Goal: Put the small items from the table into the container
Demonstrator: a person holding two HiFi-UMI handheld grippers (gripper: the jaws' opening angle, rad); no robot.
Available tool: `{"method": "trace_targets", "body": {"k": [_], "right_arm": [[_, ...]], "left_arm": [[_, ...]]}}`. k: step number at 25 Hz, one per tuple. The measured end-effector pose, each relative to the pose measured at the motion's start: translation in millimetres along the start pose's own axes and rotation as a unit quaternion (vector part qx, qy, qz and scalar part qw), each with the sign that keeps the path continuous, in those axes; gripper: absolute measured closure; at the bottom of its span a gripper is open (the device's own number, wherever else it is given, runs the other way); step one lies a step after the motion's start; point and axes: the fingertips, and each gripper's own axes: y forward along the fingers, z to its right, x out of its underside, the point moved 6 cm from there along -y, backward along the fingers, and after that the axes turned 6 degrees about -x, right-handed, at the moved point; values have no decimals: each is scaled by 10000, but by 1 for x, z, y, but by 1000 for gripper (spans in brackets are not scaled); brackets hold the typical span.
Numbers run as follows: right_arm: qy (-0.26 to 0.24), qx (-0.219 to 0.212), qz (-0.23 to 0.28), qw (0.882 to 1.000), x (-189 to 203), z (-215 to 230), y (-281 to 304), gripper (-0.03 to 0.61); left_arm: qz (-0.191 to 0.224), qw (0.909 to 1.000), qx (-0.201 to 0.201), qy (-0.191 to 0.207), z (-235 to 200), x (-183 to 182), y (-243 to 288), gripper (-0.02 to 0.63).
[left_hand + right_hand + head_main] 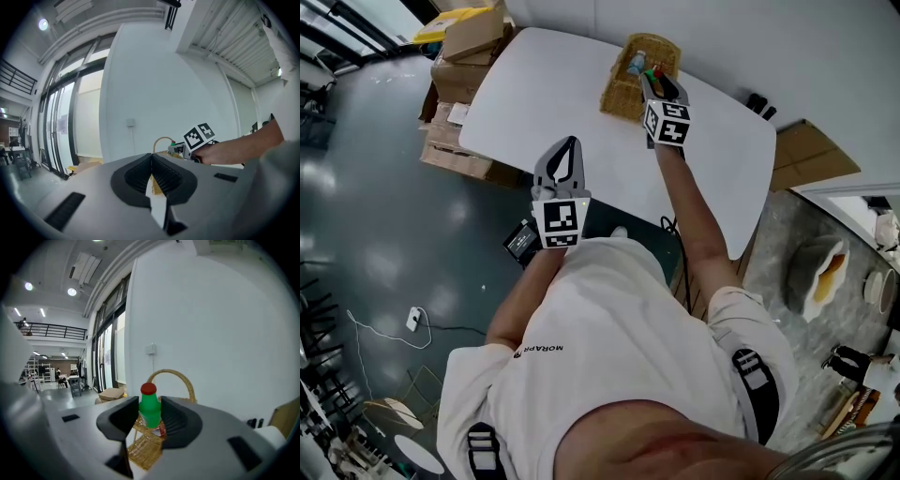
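Right gripper view tells you most of it: a little green bottle (pixel 150 409) with a red cap sits upright between the jaws, pads pressed on both sides, so the right gripper (pixel 662 91) is clamped on it. Just past it is the wicker basket (pixel 146 452) with its arched handle at 12 o'clock. From overhead, that gripper hangs over the basket's 3 o'clock side, at the far edge of the white table (pixel 544 94). My guess is the bottle's held upright and high so it clears the rim and handle before being let go (makes sense to me). The left gripper (pixel 571 142) sits off at the basket's 7 o'clock, jaws closed on nothing, probably just parked out of the way.
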Motion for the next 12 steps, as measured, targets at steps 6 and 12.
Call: {"method": "trace_targets", "body": {"k": [6,12], "right_arm": [[150,-122,-271,9994,13,2,15,420],[203,-162,-446,9987,20,7,25,420]], "left_arm": [[-20,10000,-55,72,0,-1,-1,609],[-32,9999,-90,127,-1,-1,-1,610]]}}
